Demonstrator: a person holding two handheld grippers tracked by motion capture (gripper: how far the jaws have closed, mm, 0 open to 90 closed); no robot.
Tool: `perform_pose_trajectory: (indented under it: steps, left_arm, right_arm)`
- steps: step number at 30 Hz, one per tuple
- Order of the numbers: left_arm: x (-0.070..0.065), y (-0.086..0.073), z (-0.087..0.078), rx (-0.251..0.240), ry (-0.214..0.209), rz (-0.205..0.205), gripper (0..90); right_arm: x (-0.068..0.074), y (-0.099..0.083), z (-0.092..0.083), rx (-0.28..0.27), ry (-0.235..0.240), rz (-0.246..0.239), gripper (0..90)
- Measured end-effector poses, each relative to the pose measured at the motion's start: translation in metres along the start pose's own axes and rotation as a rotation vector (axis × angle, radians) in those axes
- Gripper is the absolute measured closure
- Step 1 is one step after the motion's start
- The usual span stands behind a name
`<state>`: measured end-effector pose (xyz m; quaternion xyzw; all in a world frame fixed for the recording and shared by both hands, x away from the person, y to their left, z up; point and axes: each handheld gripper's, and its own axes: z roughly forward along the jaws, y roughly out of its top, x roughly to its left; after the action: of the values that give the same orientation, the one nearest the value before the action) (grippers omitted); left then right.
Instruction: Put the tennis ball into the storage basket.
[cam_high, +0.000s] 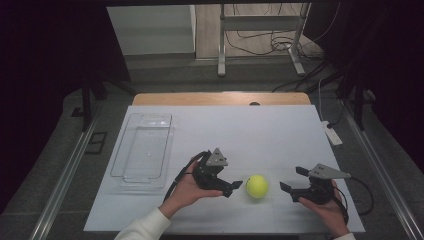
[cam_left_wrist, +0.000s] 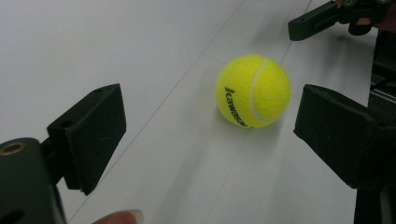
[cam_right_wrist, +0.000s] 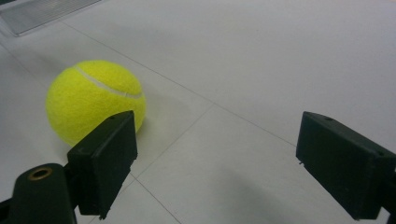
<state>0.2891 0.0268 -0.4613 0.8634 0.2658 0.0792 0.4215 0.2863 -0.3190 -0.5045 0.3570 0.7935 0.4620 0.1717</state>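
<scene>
Near the table's front edge, a yellow tennis ball (cam_high: 257, 186) rests on the white tabletop (cam_high: 260, 135) between two hand-held grippers. The left gripper (cam_high: 239, 186), jaws wide, sits just beside it; the right gripper (cam_high: 293, 180), jaws also wide, waits near. The ball looks light, fuzzy, slightly springy and apt to roll, so grip across its middle. Open surface lies beyond; a clear tray (cam_high: 131, 172) sits far left.

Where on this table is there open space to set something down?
Bare white tabletop lies beyond the tennis ball, right of the clear plastic tray. It is crowded near the front edge, where the left gripper and right gripper flank the ball.
</scene>
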Motion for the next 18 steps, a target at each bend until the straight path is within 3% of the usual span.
perform_pose_trajectory:
  steps: [18]
  left_arm:
    - [-0.004, 0.006, 0.018, 0.025, -0.044, 0.003, 9.5]
  right_arm:
    - [0.0, 0.0, 0.001, 0.004, 0.001, -0.005, 13.3]
